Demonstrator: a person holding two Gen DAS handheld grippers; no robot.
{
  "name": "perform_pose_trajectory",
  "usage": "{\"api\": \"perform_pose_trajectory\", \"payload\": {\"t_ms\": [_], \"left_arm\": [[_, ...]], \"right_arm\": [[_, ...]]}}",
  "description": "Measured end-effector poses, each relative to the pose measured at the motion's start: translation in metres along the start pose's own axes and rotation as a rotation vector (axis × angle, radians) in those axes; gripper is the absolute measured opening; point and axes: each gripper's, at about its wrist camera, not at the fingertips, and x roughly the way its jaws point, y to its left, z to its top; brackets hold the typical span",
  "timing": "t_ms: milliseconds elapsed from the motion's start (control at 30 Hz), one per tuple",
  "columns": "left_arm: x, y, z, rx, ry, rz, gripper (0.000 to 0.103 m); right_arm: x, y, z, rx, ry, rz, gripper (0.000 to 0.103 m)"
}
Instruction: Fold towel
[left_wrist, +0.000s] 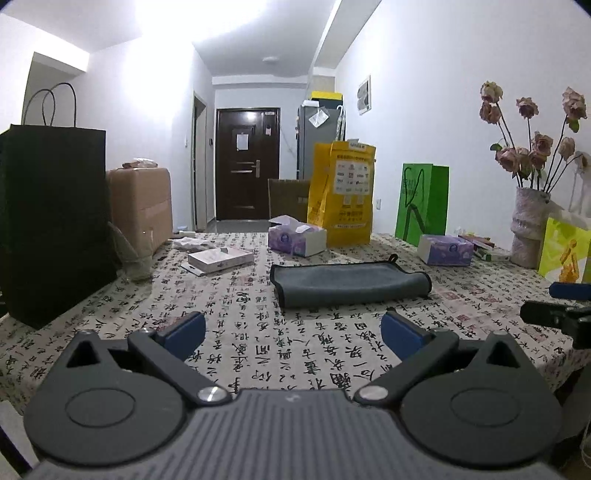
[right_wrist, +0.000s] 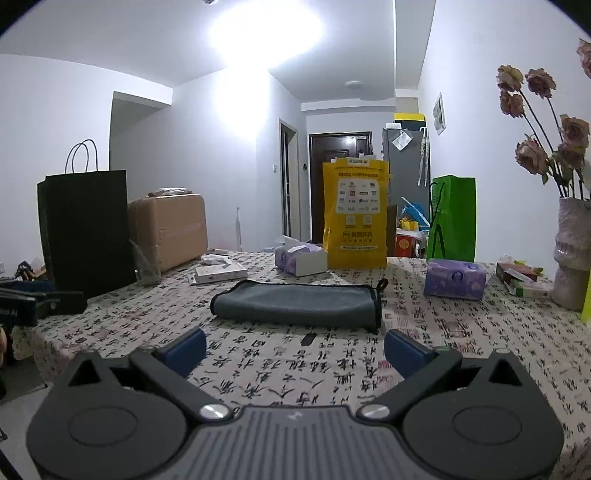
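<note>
A grey towel with a black hem lies folded into a flat band on the calligraphy-print tablecloth. It also shows in the right wrist view, with a small hanging loop at its right end. My left gripper is open and empty, hovering above the cloth just short of the towel's near edge. My right gripper is open and empty, also just short of the towel. The right gripper also shows at the right edge of the left wrist view.
A black paper bag and a glass stand at the left. Tissue boxes, a yellow bag, a green bag, a flat white box and a vase of dried roses line the back and right.
</note>
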Motion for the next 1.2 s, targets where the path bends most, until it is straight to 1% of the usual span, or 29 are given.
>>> {"api": "perform_pose_trajectory", "payload": {"t_ms": [100, 200, 333, 433, 567, 733, 867, 1033, 1200], "left_arm": [[-0.007, -0.007, -0.007, 0.02, -0.006, -0.016, 0.103], [-0.014, -0.013, -0.014, 0.041, -0.005, -0.023, 0.103], [-0.021, -0.018, -0.022, 0.046, -0.008, -0.029, 0.103], [-0.028, -0.018, -0.026, 0.046, -0.019, -0.032, 0.103], [-0.033, -0.017, -0.033, 0.036, -0.012, -0.028, 0.103], [-0.039, -0.016, -0.038, 0.039, -0.028, -0.028, 0.103], [-0.044, -0.017, -0.042, 0.06, -0.031, -0.046, 0.103], [-0.048, -0.02, -0.051, 0.082, -0.005, -0.062, 0.103], [-0.051, -0.014, -0.058, 0.057, 0.034, -0.028, 0.103]], "right_arm": [[-0.006, 0.002, -0.006, 0.017, 0.005, 0.004, 0.103], [-0.008, 0.009, -0.012, 0.005, 0.017, 0.004, 0.103], [-0.012, 0.018, -0.016, 0.007, 0.012, 0.016, 0.103], [-0.017, 0.026, -0.018, -0.007, -0.007, 0.013, 0.103], [-0.025, 0.033, -0.024, -0.012, -0.012, 0.024, 0.103], [-0.034, 0.039, -0.036, -0.013, 0.003, 0.028, 0.103], [-0.037, 0.043, -0.044, -0.026, 0.019, 0.035, 0.103], [-0.041, 0.043, -0.051, -0.016, 0.03, 0.027, 0.103], [-0.049, 0.044, -0.057, 0.0, 0.041, 0.017, 0.103]]}}
